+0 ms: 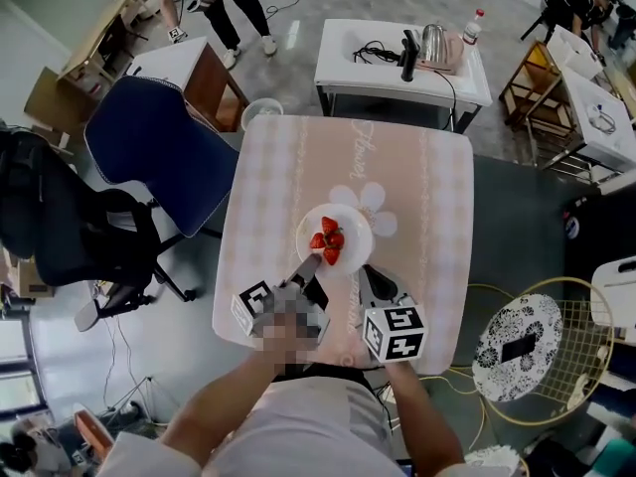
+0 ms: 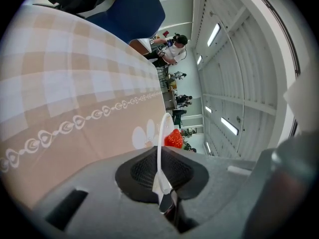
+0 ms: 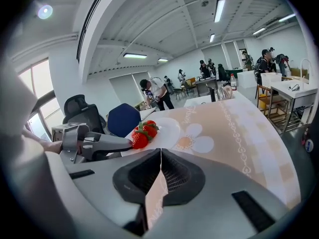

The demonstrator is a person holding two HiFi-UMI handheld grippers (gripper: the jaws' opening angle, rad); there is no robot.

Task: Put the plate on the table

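A white plate [image 1: 356,233] with red strawberries [image 1: 328,238] sits level at the middle of the pink checked table [image 1: 427,197]; whether it rests on the cloth I cannot tell. My left gripper [image 1: 311,262] is shut on the plate's near left rim. In the left gripper view that rim [image 2: 159,143] runs edge-on between the jaws of the left gripper [image 2: 161,158], with a strawberry [image 2: 173,138] behind it. My right gripper [image 1: 366,272] hovers just right of the plate's near edge, shut and empty. The right gripper view shows the right gripper [image 3: 160,156], the plate [image 3: 168,127] and the left gripper [image 3: 97,144].
A blue chair [image 1: 149,152] and a black office chair [image 1: 50,207] stand left of the table. Beyond it is a white table [image 1: 343,63] with a kettle [image 1: 433,40]. A round patterned stand [image 1: 532,346] is at the right. People stand at the far back.
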